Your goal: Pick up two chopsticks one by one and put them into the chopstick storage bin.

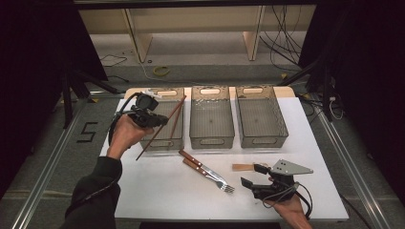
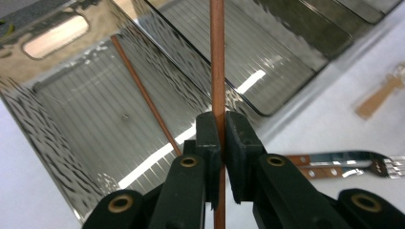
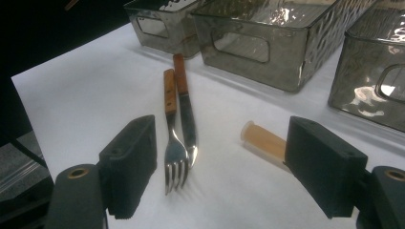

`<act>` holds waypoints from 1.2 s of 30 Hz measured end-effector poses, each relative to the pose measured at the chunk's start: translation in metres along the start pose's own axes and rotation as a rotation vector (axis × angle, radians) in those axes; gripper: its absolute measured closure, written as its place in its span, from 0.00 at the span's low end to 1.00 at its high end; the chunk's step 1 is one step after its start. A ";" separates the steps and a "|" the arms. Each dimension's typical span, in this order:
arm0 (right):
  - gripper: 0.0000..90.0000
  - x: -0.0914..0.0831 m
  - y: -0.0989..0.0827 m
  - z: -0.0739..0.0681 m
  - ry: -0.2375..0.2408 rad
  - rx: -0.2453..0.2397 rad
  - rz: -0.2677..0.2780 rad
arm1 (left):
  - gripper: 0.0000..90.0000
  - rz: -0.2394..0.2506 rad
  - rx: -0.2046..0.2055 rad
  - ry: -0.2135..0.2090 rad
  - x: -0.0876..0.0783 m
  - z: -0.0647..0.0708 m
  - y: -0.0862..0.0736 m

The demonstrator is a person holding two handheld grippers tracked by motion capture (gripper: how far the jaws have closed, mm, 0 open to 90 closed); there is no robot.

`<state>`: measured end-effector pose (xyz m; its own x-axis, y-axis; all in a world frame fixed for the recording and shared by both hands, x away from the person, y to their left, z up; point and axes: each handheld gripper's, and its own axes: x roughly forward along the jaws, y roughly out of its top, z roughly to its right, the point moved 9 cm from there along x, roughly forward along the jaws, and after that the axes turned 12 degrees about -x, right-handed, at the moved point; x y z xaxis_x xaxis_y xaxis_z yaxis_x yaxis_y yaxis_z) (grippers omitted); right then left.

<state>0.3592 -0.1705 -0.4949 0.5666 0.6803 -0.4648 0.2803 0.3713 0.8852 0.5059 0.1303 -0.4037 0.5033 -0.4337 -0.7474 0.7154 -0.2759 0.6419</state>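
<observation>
Nearest the person, the right gripper [image 1: 251,175] hovers low over the near right part of the white table [image 1: 157,191], its jaws spread wide with nothing between them. In the right gripper view the gap between its jaws [image 3: 217,167] frames a fork [image 3: 173,138] and a knife [image 3: 185,109] lying side by side and touching, wooden handles pointing away toward the bins, tines and blade tip toward the gripper. Just beside the right jaw lies a short tan wooden piece [image 3: 265,141]; what it is cannot be told.

Farther off on the left, the left gripper [image 1: 162,120] is raised over the near end of the left bin [image 1: 165,143]. Its jaws are pressed together on a chopstick [image 2: 218,62], pinching it part-way along. In the high view this chopstick [image 1: 154,136] runs diagonally, its low end off the bin's near left corner above the table, its high end up and to the right over the bin. A second chopstick [image 2: 143,93] lies slanted inside the left bin.

Beyond, the middle bin [image 1: 212,138] and right bin [image 1: 282,124] stand in a row beside the left one, along the far side of the table.
</observation>
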 end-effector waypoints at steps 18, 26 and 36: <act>0.30 0.000 0.000 0.000 0.007 0.001 0.000 | 0.93 0.038 -0.048 0.044 0.021 -0.034 0.050; 0.30 0.001 -0.001 0.000 0.011 0.003 0.000 | 0.93 0.068 -0.087 0.053 0.038 -0.050 0.061; 0.30 0.001 -0.001 0.000 0.015 0.004 0.001 | 0.93 0.091 -0.129 0.081 0.051 -0.069 0.056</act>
<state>0.3596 -0.1703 -0.4961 0.5550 0.6904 -0.4641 0.2828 0.3680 0.8858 0.6049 0.1523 -0.4179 0.6023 -0.3797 -0.7022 0.7188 -0.1247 0.6839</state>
